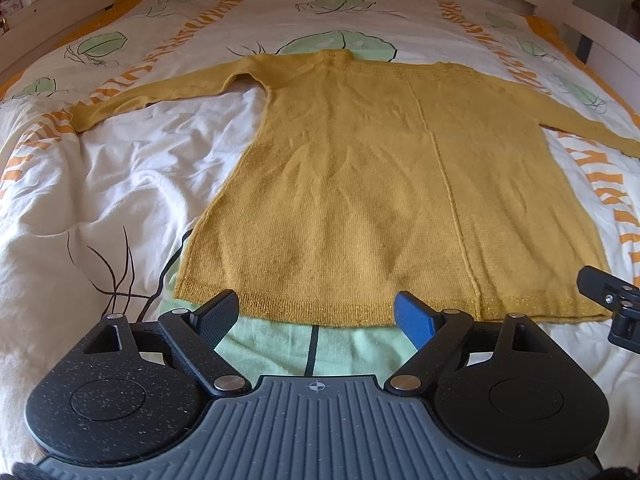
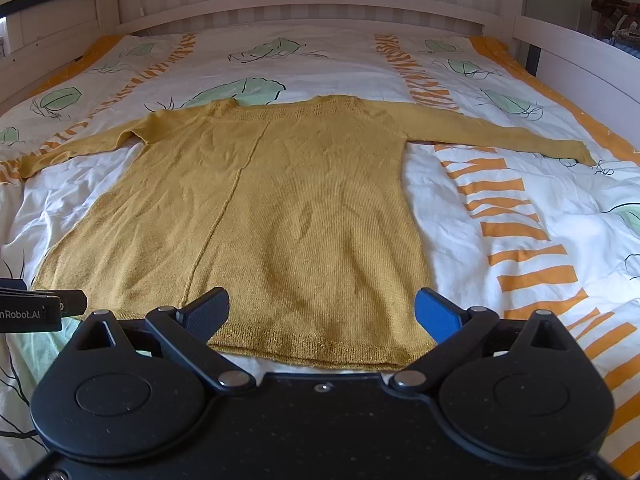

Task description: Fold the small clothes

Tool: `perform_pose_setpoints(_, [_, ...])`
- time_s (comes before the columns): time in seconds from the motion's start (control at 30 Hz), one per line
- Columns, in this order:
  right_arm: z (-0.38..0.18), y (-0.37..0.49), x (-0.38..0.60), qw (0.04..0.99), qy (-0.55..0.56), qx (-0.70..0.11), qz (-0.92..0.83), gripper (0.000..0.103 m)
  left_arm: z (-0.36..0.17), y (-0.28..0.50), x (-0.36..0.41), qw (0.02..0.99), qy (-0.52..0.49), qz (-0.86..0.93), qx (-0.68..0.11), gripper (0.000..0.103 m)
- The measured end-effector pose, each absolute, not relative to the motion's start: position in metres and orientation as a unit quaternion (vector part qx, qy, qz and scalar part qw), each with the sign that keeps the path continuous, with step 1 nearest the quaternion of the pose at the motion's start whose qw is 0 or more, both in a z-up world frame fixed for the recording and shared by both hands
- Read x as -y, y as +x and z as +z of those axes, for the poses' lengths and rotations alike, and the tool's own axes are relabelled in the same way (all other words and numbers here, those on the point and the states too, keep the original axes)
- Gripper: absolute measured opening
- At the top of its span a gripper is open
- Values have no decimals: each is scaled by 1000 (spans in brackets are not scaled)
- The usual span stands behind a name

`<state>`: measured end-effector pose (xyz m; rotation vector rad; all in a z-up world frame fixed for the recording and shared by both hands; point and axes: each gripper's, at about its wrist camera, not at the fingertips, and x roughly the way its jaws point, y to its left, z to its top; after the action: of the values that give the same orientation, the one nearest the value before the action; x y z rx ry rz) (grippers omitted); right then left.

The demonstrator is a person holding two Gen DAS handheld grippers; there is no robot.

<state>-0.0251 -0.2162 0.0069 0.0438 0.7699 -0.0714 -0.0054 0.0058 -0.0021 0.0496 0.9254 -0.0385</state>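
A mustard-yellow knitted sweater point(image 1: 360, 184) lies flat on the bed, hem toward me, both sleeves spread out to the sides. It also shows in the right wrist view point(image 2: 280, 208). My left gripper point(image 1: 316, 312) is open and empty, hovering just before the left half of the hem. My right gripper point(image 2: 322, 308) is open and empty, over the right half of the hem. The right gripper's side shows at the right edge of the left wrist view point(image 1: 612, 300); the left gripper's side shows at the left edge of the right wrist view point(image 2: 36, 308).
The sweater rests on a rumpled white duvet point(image 1: 120, 184) with green leaf and orange stripe prints. A white wooden bed frame point(image 2: 304, 4) runs along the far end and the right side point(image 2: 580, 64).
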Motion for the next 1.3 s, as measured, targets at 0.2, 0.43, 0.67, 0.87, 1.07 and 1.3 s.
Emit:
perform_pose_setpoints(0.2, [7, -25, 216, 926, 23, -376, -35, 99, -3, 1, -2, 892, 24, -16, -450, 85])
perform_pose_setpoints(0.43, [6, -24, 215, 925, 24, -378, -35, 99, -5, 0, -2, 892, 24, -17, -452, 85])
perform_pose_setpoints(0.67, [5, -25, 214, 925, 25, -378, -35, 99, -6, 0, -3, 891, 23, -17, -452, 85])
perform_pose_setpoints(0.87, [4, -25, 214, 924, 26, -379, -35, 99, -8, 0, -4, 890, 22, -17, -454, 85])
perform_pose_setpoints(1.07, [3, -24, 213, 924, 27, -381, -34, 99, -10, 0, -4, 890, 21, -17, -456, 85])
perform_pose_setpoints(1.3, [2, -23, 213, 923, 29, -382, -33, 99, -13, 2, -6, 888, 19, -16, -459, 85])
